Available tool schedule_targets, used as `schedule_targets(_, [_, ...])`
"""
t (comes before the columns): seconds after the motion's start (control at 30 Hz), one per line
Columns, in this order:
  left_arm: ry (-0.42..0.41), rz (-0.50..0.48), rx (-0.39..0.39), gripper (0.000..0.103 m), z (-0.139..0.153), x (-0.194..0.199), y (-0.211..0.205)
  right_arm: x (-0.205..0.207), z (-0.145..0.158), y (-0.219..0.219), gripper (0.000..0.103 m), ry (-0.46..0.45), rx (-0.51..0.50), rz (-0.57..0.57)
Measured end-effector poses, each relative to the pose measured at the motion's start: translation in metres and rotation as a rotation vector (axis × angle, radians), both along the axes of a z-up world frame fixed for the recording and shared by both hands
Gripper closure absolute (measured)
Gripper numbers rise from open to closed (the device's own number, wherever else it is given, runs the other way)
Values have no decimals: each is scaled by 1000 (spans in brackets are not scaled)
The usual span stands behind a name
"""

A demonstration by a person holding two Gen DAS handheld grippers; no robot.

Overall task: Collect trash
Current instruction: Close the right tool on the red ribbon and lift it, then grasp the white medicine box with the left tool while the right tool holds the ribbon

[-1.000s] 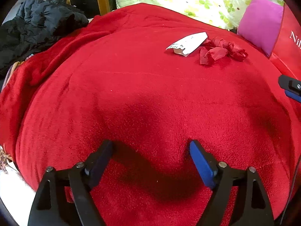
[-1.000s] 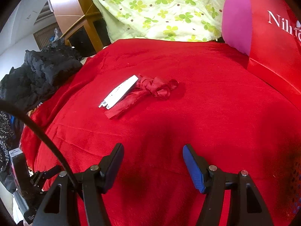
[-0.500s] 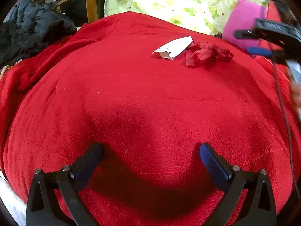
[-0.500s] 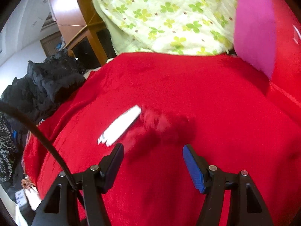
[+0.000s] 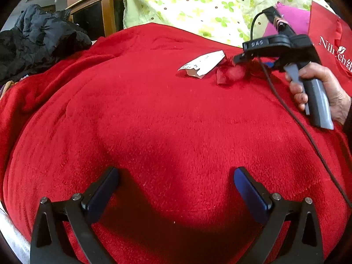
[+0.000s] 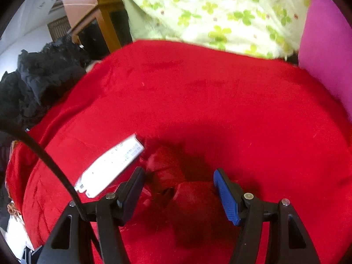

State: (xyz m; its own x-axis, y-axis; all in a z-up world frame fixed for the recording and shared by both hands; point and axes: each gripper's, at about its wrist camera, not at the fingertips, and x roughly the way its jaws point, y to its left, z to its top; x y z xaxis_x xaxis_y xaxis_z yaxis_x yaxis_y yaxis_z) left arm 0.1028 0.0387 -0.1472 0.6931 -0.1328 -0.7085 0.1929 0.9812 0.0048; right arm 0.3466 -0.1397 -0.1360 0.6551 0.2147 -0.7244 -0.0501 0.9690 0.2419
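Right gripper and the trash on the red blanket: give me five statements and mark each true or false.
1. The right gripper is open, with the crumpled red wrapper between its fingers. True.
2. The white paper scrap lies beside the wrapper. True.
3. The left gripper is shut on the paper scrap. False: it is open and empty, far from it.
4. The trash lies on a green blanket. False: the blanket is red.
5. A black jacket lies at the left. True.
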Motion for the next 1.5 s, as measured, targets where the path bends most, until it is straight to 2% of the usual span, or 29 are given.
schedule_targets(0.07, [-4,1,-1,0,0,1,-1,-2,0,5,47,-6,-13,14])
schedule_targets(0.13, [-7,3,-1,0,0,1,0,-4,1,9,64,-1,-7,33])
schedule_targets(0.23, [-10,3,-2,0,-1,0,0,-10,2,12,68,16,-7,23])
schedule_targets(0.43, [-12,0,0,0,-1,-1,0,-35,11,8,69,46,64,7])
schedule_targets(0.6, [-17,-3,4,0,-2,-3,0,-67,21,2,69,42,41,-22])
schedule_targets(0.97, [-27,-9,5,0,-3,-7,0,-157,21,-32,69,109,158,-142])
schedule_targets(1.07, [-35,-6,5,0,-3,-8,0,-179,21,-40,69,99,139,-171])
schedule_targets(1.13, [-42,-3,7,0,-3,-9,-1,-186,18,-42,69,102,110,-178])
schedule_targets(1.37, [-52,3,5,0,-4,-9,0,-183,6,-54,66,135,155,-160])
schedule_targets(1.5, [-19,6,14,0,-2,-7,-1,-183,5,-48,66,134,139,-140])
